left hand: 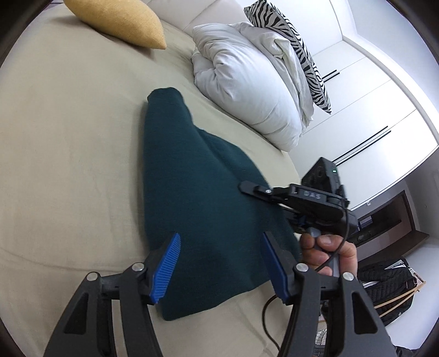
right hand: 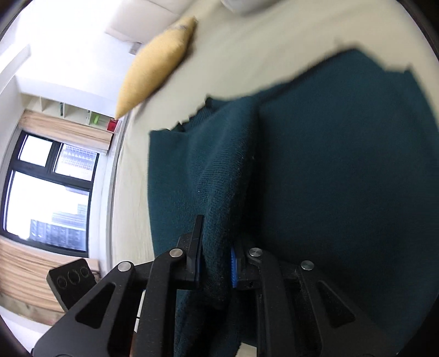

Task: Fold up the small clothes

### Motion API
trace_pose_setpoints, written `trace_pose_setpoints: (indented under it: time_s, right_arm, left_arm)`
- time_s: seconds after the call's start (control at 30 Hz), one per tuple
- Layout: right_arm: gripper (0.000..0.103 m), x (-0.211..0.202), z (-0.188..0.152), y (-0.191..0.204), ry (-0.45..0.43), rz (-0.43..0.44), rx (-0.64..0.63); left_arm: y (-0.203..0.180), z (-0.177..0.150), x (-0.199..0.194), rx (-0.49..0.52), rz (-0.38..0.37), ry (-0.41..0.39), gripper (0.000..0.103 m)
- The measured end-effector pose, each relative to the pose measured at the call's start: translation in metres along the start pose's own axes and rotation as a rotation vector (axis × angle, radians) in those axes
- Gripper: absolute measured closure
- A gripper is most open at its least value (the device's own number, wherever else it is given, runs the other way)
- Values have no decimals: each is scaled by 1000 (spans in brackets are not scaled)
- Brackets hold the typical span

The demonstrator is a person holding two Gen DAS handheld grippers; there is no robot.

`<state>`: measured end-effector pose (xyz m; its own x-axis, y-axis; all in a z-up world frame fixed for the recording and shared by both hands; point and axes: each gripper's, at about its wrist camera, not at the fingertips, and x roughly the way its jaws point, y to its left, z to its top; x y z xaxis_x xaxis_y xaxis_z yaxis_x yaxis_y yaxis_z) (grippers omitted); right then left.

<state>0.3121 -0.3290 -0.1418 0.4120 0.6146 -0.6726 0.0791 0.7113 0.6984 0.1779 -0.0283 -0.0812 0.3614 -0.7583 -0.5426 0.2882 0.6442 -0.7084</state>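
Note:
A dark teal knitted garment (left hand: 192,192) lies folded lengthwise on the beige bed sheet (left hand: 68,164). My left gripper (left hand: 219,247) hovers open over its near end, blue pads (left hand: 167,266) apart with nothing pinched. In the left wrist view the right gripper (left hand: 249,188) sits at the garment's right edge, held by a hand (left hand: 326,252). In the right wrist view my right gripper (right hand: 216,263) is shut on a raised fold of the teal garment (right hand: 329,178), cloth squeezed between its pads.
A yellow cushion (left hand: 120,24) lies at the far end of the bed. A white bundled duvet (left hand: 247,82) and a zebra-print pillow (left hand: 296,46) sit to the right. White wardrobe doors (left hand: 370,109) stand beyond. A window (right hand: 49,192) is at the left.

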Motion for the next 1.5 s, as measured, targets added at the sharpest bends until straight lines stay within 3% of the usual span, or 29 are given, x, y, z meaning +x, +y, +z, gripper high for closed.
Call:
trace_pose_setpoints:
  time_s: [0.13, 0.37, 0.57, 0.73, 0.9, 0.97, 1.17, 1.27, 1.4, 1.5]
  right_arm:
    - [90, -29, 7, -8, -33, -50, -43]
    - [90, -69, 14, -54, -92, -97, -5]
    - [90, -99, 13, -91, -110, -96, 14]
    - [91, -99, 7, -127, -125, -95, 67]
    - [91, -100, -9, -155, -132, -13, 81]
    - [91, -106, -12, -154, -138, -5, 76]
    - [78, -130, -33, -119, -132, -87, 68]
    - [78, -136, -53, -93, -119, -170, 24]
    - [78, -148, -67, -94, -151, -141, 42]
    - [84, -130, -76, -105, -91, -164, 52]
  left_arm:
    - [-15, 5, 11, 40, 15, 15, 41]
    - [-61, 18, 46, 190, 44, 39, 40]
    - [-93, 22, 82, 282, 73, 57, 40]
    - [-92, 21, 112, 328, 153, 69, 40]
    - [-78, 18, 134, 350, 198, 87, 41]
    - [-76, 16, 135, 358, 199, 86, 41]
    - [-80, 26, 119, 341, 204, 70, 41]
    - [-94, 33, 112, 403, 243, 21, 39]
    - [-90, 41, 134, 429, 308, 59, 39]
    - [-76, 35, 147, 460, 347, 80, 41]
